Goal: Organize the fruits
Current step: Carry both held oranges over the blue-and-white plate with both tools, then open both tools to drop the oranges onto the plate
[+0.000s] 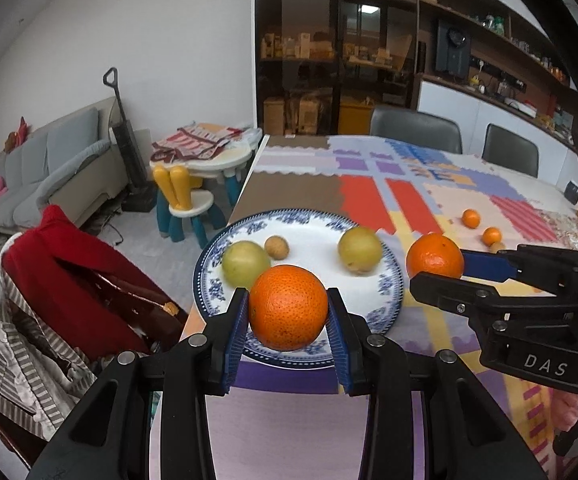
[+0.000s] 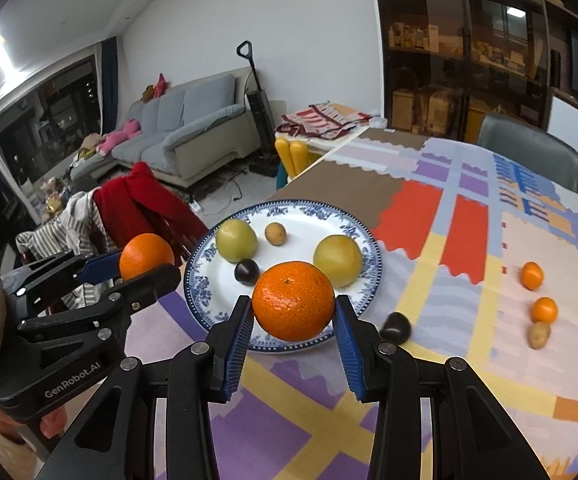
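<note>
Both grippers, left [image 1: 287, 316] and right [image 2: 294, 307], each pinch a big round orange over the blue-patterned white plate [image 2: 359, 236]. Two green fruits [image 2: 236, 239] sit there already; small tangerines [image 2: 532, 275] still wait on the tablecloth.

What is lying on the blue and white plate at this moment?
On the plate lie two green fruits, one small brown fruit and one dark fruit. The held orange covers the plate's near part, so anything lying there cannot be seen.

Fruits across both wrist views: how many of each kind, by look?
Large oranges, one in each tongs: 2
Green-yellow round fruits on the plate: 2
Small oranges on the cloth: 2
Small brown fruits: 2
Dark fruits: 2
Total: 10
</note>
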Motion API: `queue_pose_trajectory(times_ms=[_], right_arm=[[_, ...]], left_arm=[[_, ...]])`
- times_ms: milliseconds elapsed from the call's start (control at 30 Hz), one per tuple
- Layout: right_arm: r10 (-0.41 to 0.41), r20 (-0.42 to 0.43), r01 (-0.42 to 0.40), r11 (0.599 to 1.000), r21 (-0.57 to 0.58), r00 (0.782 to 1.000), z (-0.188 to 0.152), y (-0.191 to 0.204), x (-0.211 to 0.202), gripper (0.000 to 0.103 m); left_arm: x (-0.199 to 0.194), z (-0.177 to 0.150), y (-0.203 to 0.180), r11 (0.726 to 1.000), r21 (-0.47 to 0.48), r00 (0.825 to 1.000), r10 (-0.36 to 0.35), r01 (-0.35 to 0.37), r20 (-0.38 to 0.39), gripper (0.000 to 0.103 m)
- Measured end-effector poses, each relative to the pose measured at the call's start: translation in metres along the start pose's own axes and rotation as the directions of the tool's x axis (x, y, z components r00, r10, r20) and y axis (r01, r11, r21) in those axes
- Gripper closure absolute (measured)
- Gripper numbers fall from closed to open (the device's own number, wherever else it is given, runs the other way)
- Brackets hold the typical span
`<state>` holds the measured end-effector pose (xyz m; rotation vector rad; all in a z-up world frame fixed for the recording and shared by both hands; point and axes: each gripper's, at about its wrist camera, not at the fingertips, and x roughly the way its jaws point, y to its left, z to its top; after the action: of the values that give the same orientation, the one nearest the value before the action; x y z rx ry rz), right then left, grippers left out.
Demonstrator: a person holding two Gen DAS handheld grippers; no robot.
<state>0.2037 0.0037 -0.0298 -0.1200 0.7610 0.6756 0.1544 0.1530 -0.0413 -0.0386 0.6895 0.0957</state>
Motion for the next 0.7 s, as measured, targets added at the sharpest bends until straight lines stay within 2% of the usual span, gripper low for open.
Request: queue_pose_trajectory(times_ms=[400, 700], right_arm=[[0.003, -0.076, -0.003, 1.0, 0.004, 0.997, 0.005, -0.008, 0.053, 0.061], [0.004, -0.115, -0.004, 1.0, 0.001, 0.993, 0.002, -0.013, 0.072, 0.061]], left_arm=[[0.043, -0.005, 0.006, 0.999, -0.016, 0.997, -0.041, 0.04, -0.065, 0.066], [0.06, -0.009, 0.008, 0.998, -0.019, 0.994, -0.055, 0.054, -0.095, 0.066]])
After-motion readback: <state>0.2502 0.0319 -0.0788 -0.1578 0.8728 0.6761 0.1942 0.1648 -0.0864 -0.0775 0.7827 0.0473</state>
